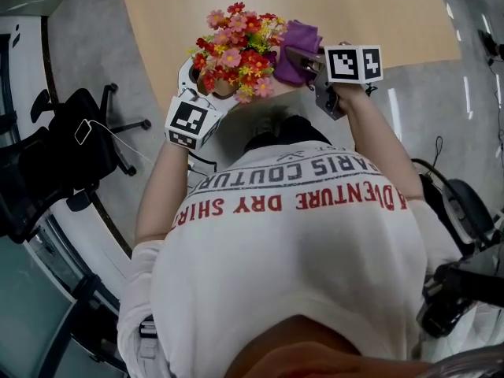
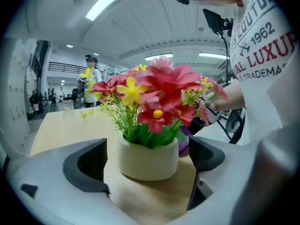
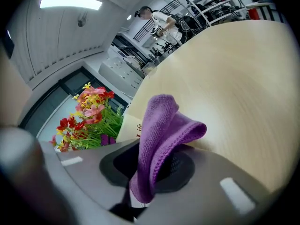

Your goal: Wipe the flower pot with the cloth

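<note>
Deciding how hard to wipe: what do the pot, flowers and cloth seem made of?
Flower pot: cream, matte and smooth, perhaps ceramic or plastic. Flowers: likely artificial, with stiff, evenly coloured petals. Cloth: purple, with fine nubby weave, probably microfibre.

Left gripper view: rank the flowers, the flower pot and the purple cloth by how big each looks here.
1. flowers: widest and tallest.
2. flower pot: narrower than the bunch.
3. cloth: only a purple sliver shows behind the pot. It is mostly hidden, so its true size is unsure.
</note>
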Motion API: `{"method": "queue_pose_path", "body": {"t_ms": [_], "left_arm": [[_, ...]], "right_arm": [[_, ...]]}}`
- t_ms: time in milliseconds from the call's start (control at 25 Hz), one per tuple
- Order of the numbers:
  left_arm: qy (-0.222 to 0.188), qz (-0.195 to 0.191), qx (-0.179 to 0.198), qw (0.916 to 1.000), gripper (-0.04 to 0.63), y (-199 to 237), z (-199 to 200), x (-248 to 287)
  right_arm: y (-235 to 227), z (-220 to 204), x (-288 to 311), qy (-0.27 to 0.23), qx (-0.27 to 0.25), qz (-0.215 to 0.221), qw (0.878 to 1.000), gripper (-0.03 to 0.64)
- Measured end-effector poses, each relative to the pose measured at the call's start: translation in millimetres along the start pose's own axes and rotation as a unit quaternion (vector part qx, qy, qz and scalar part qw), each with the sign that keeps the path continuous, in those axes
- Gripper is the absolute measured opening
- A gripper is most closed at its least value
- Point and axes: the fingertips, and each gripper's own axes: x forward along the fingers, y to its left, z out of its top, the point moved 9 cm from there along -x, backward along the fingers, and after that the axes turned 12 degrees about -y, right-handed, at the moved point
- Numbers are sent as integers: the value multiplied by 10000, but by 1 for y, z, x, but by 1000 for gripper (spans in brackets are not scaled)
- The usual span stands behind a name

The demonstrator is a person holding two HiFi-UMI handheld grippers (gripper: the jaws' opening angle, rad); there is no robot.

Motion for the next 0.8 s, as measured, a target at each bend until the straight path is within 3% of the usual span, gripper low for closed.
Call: {"method": "queue_pose_path", "body": {"t_ms": [120,240,440,800], "left_arm": [[-256,645,-399,9968,535,-12,-7,-1],[-327,976,-749,9919,535,-25,-13,2],[-182,2211,-479,9739,535,-38,-20,18],[-41,2934,-378,9552,532,-41,-19,27]], "right_arm": [[2,3,-7,-99,-21,36,9999,43],[5,1,-11,-107,-26,59,9999,43],[-3,2,-20,-115,-22,79,9999,43],[1,2,-26,-187,29,192,9996,43]]}}
